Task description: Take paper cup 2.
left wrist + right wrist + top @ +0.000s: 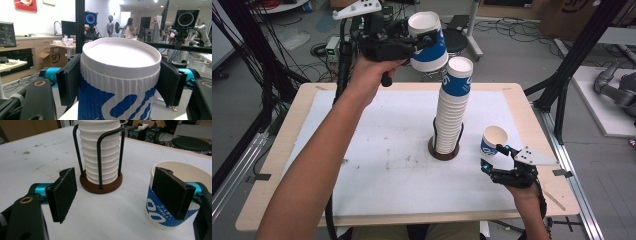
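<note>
Faintly, "SF" on cardboard box (55,58)

Robotics lab; humanoid robot (110,25), camera rigs (90,18), floor cables (522,35), monitors (6,34).

1 cup stack (451,107) in 1 holder (101,183), 2 loose cups (428,41) (492,140), 2 grippers (428,39) (492,156).

Light wooden surface (277,150) with white scuffed mat (377,150); mid-frame round brown cup-stack holder (443,150), lower right blue-white paper cup (492,141).
</note>
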The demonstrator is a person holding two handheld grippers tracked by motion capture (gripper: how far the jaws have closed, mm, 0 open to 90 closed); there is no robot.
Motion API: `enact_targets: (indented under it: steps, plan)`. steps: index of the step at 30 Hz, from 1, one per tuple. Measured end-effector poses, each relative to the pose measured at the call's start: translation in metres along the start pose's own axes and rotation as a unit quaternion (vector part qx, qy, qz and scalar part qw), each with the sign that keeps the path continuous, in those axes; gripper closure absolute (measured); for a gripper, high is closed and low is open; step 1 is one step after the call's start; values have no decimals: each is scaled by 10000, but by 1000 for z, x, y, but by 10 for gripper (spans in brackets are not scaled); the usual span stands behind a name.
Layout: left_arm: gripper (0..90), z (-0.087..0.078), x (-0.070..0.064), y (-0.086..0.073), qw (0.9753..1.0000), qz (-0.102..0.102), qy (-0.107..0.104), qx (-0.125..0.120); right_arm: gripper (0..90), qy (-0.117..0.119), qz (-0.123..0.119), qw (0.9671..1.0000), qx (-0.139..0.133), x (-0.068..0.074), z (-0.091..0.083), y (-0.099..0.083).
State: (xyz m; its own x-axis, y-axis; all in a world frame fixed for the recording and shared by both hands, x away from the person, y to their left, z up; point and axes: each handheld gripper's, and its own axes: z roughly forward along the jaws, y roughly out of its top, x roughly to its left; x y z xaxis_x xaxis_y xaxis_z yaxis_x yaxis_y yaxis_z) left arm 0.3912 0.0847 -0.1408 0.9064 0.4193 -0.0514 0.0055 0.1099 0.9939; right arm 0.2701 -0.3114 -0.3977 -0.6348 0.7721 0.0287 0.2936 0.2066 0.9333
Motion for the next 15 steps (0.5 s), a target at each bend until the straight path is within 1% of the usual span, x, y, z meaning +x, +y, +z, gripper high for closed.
enact_targets:
  steps: [3, 7, 13, 15]
  plan:
    - [285, -12, 2, -7, 10000, -30, 30, 3, 204, 24, 1, 10000, 9, 2, 1, 0]
    - [285, -30, 6, -28, 9999, -82, 115, 90, 204, 67, -17, 10000, 30, 6, 2, 1]
    - [285, -53, 12, -51, 9995, -149, 233, 156, 204, 101, -47, 9999, 44, 8, 4, 1]
    - [285, -60, 11, -58, 9993, -114, 266, 219, 204, 111, -55, 9999, 56, 9, 4, 0]
